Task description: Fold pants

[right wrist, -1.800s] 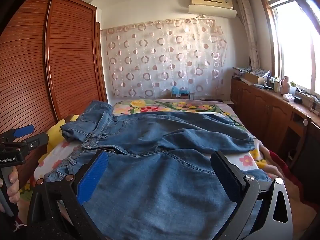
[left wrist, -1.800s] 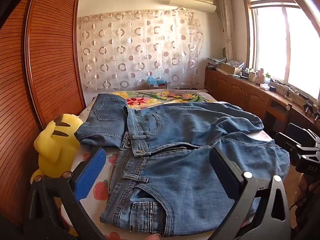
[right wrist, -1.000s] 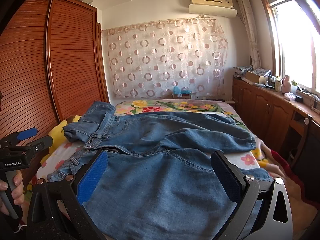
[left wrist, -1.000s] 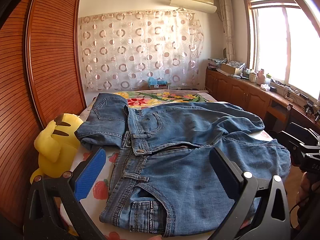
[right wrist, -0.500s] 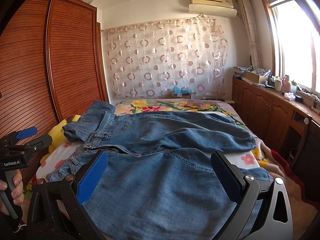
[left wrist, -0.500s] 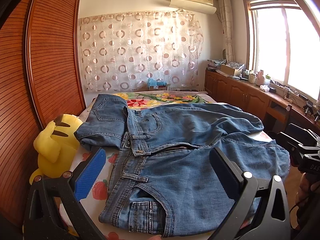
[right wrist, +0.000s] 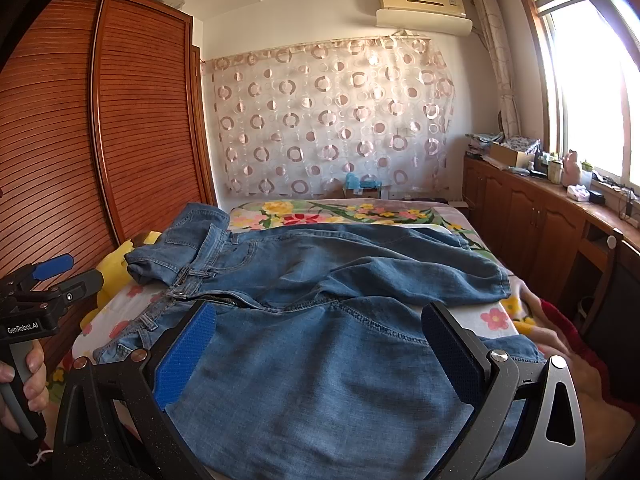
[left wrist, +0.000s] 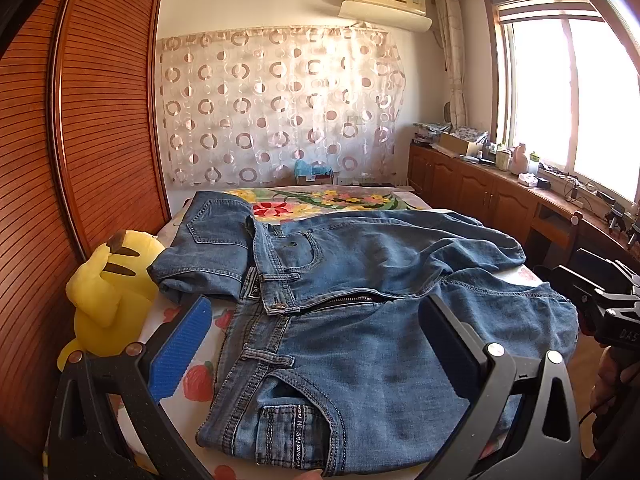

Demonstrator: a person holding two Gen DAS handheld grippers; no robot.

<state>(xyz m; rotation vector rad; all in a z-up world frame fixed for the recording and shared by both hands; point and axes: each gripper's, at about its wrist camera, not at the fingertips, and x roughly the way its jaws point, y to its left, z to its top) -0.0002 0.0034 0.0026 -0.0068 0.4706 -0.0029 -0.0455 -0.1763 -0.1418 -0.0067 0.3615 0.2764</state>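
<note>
Blue jeans (left wrist: 360,292) lie spread across the bed, waistband to the left, legs running right, one hip flap turned over at the far left. They also fill the right wrist view (right wrist: 320,320). My left gripper (left wrist: 316,344) is open and empty, held above the waistband near the front pocket. My right gripper (right wrist: 320,352) is open and empty, held above the near leg. The left gripper also shows at the left edge of the right wrist view (right wrist: 44,280), and the right gripper at the right edge of the left wrist view (left wrist: 600,300).
A yellow plush toy (left wrist: 108,292) sits at the bed's left edge beside the wooden wardrobe (left wrist: 80,140). The flowered bedsheet (left wrist: 320,202) shows beyond the jeans. Wooden cabinets (left wrist: 480,192) with clutter run under the window at right.
Almost nothing has changed. Both grippers stay open and hover over the jeans with only slight drift. The jeans have not moved.
</note>
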